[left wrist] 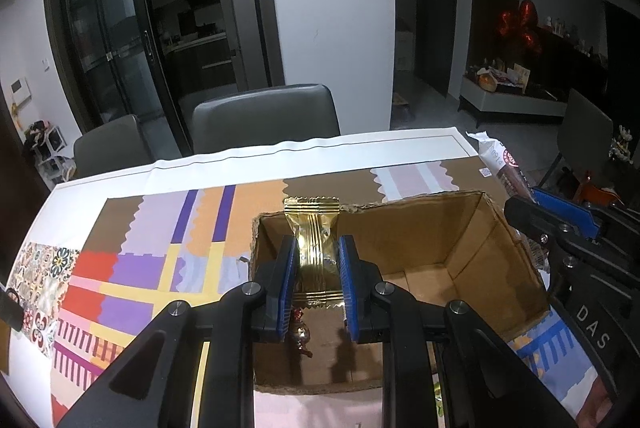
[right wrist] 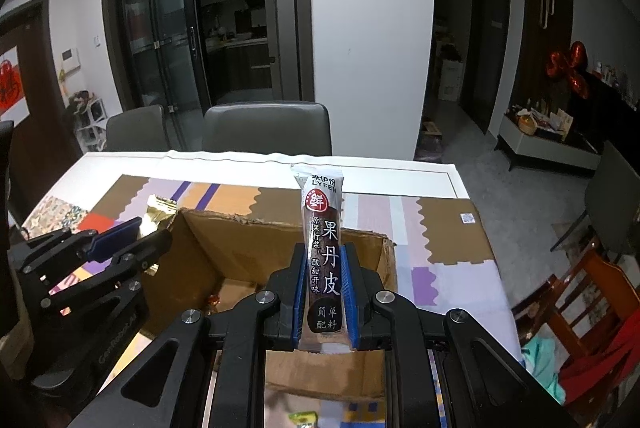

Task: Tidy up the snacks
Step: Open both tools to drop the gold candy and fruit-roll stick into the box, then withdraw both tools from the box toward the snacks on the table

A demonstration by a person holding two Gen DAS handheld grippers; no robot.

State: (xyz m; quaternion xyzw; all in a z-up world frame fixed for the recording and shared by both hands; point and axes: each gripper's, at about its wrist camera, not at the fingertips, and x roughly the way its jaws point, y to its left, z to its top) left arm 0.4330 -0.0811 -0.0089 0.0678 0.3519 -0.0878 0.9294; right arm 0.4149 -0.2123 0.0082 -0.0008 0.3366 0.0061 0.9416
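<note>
My left gripper (left wrist: 317, 252) is shut on a gold foil snack packet (left wrist: 314, 248) and holds it above the open cardboard box (left wrist: 496, 248). A small wrapped candy (left wrist: 300, 334) lies on the box floor. My right gripper (right wrist: 325, 268) is shut on a long dark fruit-leather stick pack (right wrist: 324, 248), upright above the same box (right wrist: 192, 260). The right gripper shows at the right of the left wrist view (left wrist: 560, 224), and the left gripper with the gold packet (right wrist: 158, 214) at the left of the right wrist view (right wrist: 116, 244).
The box stands on a patterned tablecloth (left wrist: 140, 260) on a white table (left wrist: 240, 163). Grey chairs (left wrist: 264, 115) stand at the far edge. A wooden chair (right wrist: 580, 304) is at the right. A green snack (right wrist: 304, 420) lies near the table's front edge.
</note>
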